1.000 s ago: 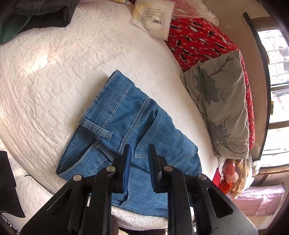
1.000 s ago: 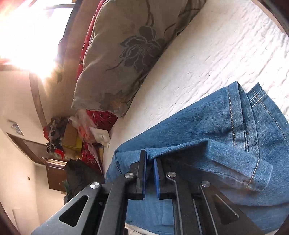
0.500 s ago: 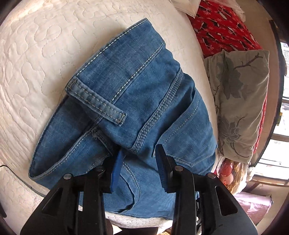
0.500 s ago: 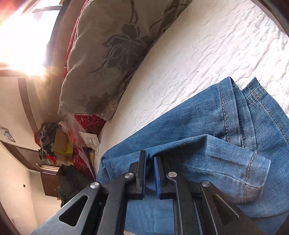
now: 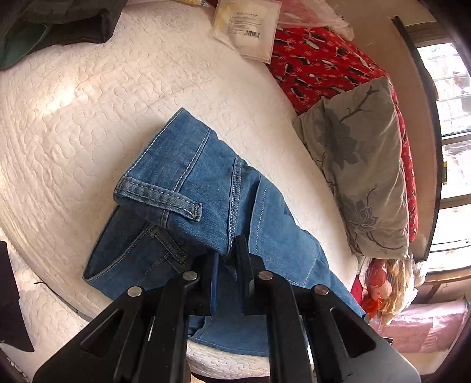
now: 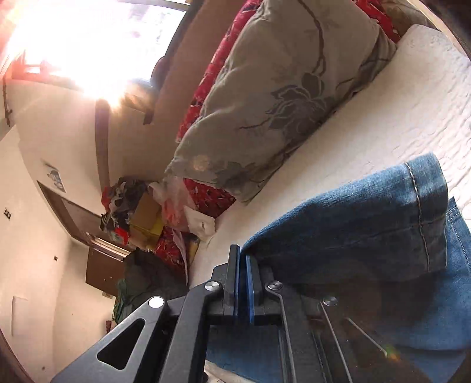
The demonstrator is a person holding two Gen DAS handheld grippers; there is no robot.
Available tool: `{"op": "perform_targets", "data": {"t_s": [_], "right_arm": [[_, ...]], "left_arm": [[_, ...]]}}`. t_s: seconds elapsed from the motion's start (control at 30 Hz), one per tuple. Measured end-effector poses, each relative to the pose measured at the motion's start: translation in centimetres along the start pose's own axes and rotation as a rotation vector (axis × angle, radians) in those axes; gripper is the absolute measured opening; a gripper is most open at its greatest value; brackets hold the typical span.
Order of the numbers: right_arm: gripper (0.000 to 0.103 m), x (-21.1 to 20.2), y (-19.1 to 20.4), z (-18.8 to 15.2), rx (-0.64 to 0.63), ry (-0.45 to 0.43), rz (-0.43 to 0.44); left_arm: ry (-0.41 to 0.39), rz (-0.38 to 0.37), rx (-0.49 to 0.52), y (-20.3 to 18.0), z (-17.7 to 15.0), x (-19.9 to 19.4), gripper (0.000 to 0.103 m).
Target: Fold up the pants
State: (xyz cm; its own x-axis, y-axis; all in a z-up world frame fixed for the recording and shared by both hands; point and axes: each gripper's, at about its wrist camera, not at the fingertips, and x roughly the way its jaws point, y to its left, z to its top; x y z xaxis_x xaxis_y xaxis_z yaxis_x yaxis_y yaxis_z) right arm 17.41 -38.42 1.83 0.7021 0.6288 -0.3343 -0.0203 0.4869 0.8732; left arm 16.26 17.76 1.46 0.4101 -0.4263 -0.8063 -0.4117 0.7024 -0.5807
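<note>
Blue jeans point(image 5: 206, 194) lie partly folded on a white quilted bed point(image 5: 88, 103). The upper layer, with its hem band, is lifted off the lower layer. My left gripper point(image 5: 228, 253) is shut on the near edge of that lifted layer, at the thick seam. In the right wrist view the jeans point(image 6: 368, 224) rise as a raised fold. My right gripper point(image 6: 241, 259) is shut on the edge of the fold, its jaws almost together with denim between them.
A grey floral pillow point(image 5: 362, 165) and a red patterned blanket point(image 5: 318, 62) lie at the bed's right side. A white packet point(image 5: 247, 29) and dark clothes point(image 5: 56, 23) lie at the far end. The bed edge is just below my grippers. Clutter point(image 6: 132, 212) stands beside the bed.
My left gripper closed on the jeans' seam edge and pulled back and up. My right gripper, still shut on the denim, lifted the fold higher and tilted toward the pillow.
</note>
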Motion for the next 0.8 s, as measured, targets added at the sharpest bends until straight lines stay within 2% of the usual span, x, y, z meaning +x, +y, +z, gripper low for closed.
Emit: {"op": "perform_targets", "data": {"t_s": [0.13,0.23,0.27,0.33,0.4,0.43,0.5,0.57,0.6,0.63,0.73,0.8], "right_arm": [[0.004,-3.7,2.0,-2.4,-0.058,0.016,0.048],[0.008,-5.6,0.5,-5.6,-0.049,0.056,0.016],[0.008,-5.6,-0.7,-6.6,-0.036,0.088,-0.022],[0.008,-5.2,-4.4,-8.6,0.023,0.155,-0.169],[0.009,-5.2,-7.9,-10.2,0.107,0.221,-0.299],[0.009,-6.0,-8.8,-10.5,0.135,0.209,-0.312],[0.011,-8.2,-9.0,-9.9,0.142,0.135,-0.299],[0.026,-10.5,-9.0,-8.3,0.121,0.053,-0.333],[0.040,-11.3,-9.0,-7.5,0.109,0.019,-0.364],[0.048,-11.8,-9.2,-6.8,0.107,-0.011,-0.398],[0.049,-11.3,-10.7,-5.8,0.154,0.006,-0.404],[0.049,-10.1,-11.3,-5.7,0.137,0.035,-0.446]], "left_arm": [[-0.012,0.013,0.030,1.2,-1.9,-1.5,0.008],[0.034,0.048,0.003,4.0,-3.4,0.0,0.008],[0.060,0.081,-0.019,5.2,-3.9,1.2,0.008],[0.141,0.125,-0.065,7.6,-4.7,3.7,0.008],[0.197,0.069,-0.128,9.5,-5.4,4.7,0.008],[0.189,0.043,-0.139,9.9,-5.6,4.3,0.009],[0.151,0.037,-0.104,9.5,-5.7,2.8,0.012],[0.113,0.061,-0.058,8.5,-5.8,1.4,0.014],[0.100,0.069,-0.035,7.8,-5.9,1.0,0.014],[0.092,0.065,-0.019,7.1,-6.1,0.7,0.014],[0.118,0.048,0.017,5.6,-7.0,1.5,0.016],[0.153,0.060,0.023,5.1,-7.4,2.9,0.016]]}}
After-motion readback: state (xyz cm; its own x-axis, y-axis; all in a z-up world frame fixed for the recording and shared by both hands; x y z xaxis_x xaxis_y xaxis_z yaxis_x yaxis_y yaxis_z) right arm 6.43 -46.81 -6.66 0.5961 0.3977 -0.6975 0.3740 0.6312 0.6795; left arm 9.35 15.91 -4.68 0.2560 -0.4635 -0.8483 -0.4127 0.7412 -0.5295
